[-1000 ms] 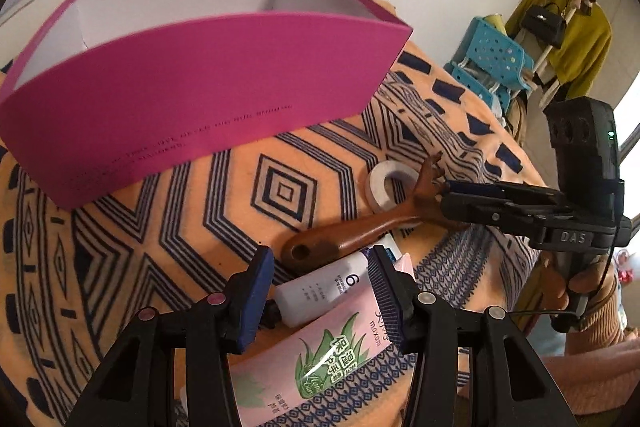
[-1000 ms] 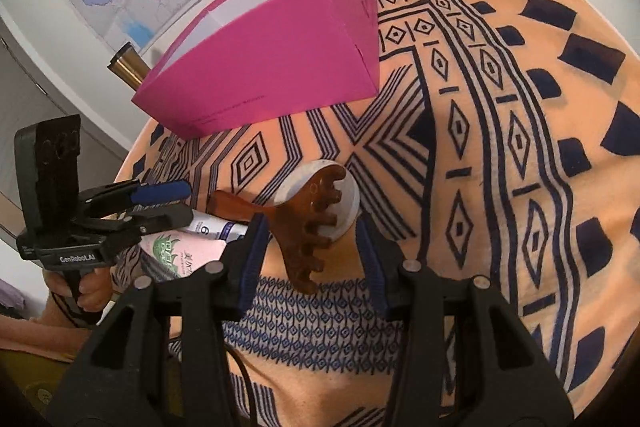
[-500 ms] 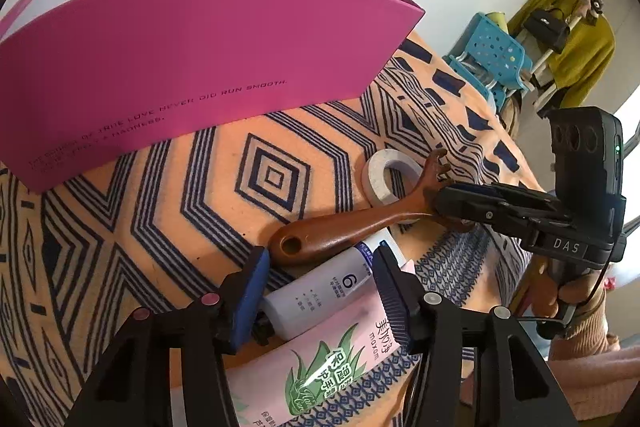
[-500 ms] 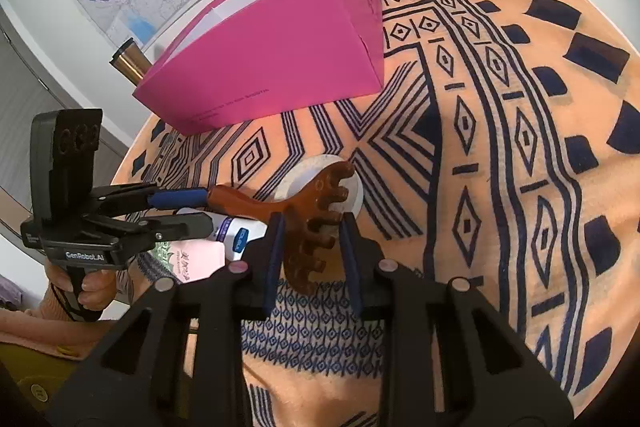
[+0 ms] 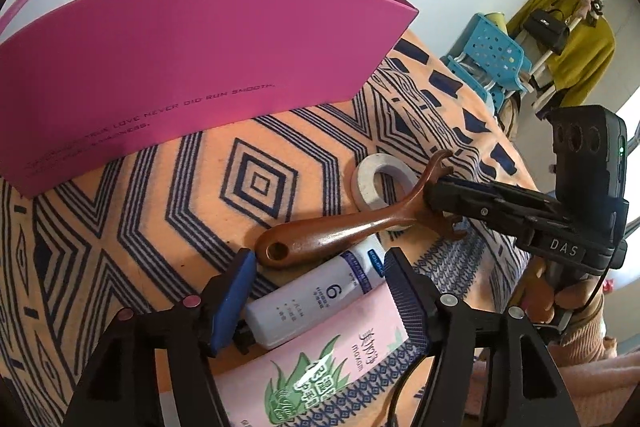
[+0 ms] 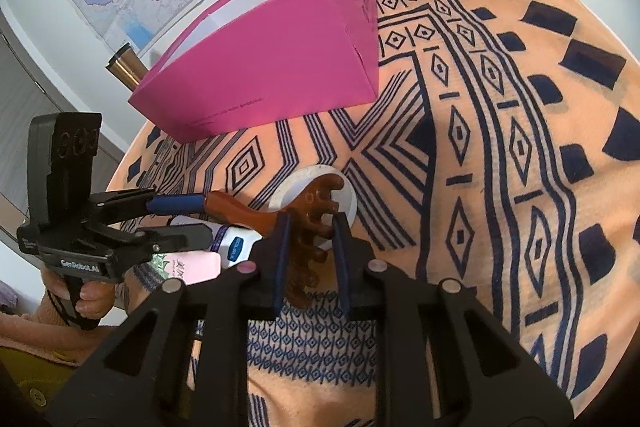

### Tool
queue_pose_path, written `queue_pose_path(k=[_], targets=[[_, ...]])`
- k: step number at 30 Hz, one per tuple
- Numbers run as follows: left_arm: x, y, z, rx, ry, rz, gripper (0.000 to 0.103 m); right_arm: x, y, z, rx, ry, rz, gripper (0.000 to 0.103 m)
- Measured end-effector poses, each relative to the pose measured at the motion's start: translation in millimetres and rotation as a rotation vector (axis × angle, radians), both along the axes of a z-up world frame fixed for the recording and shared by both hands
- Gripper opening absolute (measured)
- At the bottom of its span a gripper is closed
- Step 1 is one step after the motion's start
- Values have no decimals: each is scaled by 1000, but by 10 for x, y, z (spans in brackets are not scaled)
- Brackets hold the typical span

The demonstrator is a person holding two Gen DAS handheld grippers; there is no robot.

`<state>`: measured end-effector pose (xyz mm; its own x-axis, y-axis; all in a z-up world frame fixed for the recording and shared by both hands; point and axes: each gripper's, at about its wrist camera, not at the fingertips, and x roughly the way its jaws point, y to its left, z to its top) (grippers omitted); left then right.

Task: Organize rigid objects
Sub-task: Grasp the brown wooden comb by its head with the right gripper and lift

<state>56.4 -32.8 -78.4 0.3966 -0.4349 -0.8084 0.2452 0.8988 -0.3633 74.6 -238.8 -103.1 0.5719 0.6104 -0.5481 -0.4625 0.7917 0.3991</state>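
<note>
- Closing over the last second, the right gripper (image 6: pixel 310 259) is now pinching the toothed head of the wooden massage comb (image 5: pixel 340 233), while the left gripper (image 5: pixel 316 293) has been opening, its jaws standing about half apart around the white tube (image 5: pixel 316 301) without pressing on it.
- Lying on the patterned cloth (image 6: pixel 480 147), the comb is resting with its head over the tape roll (image 5: pixel 374 183) and its handle end just beside the left gripper's far pad; the grip at the head is probably leaving the long handle free to swing into a container.
- Lying beneath the tube, the pink aloe packet (image 5: pixel 320 371) is partly hidden by the left gripper.
- Standing well apart at the far side of the cloth, the open pink box (image 5: pixel 192 67) is judged the likely destination for the loose items.
- Holding the right gripper's handle, a person's hand (image 5: pixel 560 307) is showing at the cloth's edge.
</note>
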Motion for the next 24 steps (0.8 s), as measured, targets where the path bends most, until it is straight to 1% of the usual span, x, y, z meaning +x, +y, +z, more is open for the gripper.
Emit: queue_pose_path(k=[8, 13, 19, 22, 23, 24], targets=[[-19, -9, 35, -22, -5, 8, 67, -37, -33, 96, 21, -26, -1, 22], [-43, 18, 122, -32, -24, 12, 67, -56, -40, 174, 43, -46, 7, 22], [-71, 44, 283, -31, -65, 26, 67, -39, -25, 313, 57, -74, 21, 22], [-95, 86, 385, -49, -87, 33, 67, -46, -13, 414, 56, -97, 33, 22], [-101, 91, 425, -70, -95, 24, 65, -48, -11, 444, 61, -104, 38, 22], [-113, 91, 478, -104, -101, 6, 64, -49, 3, 482, 65, -111, 49, 19]])
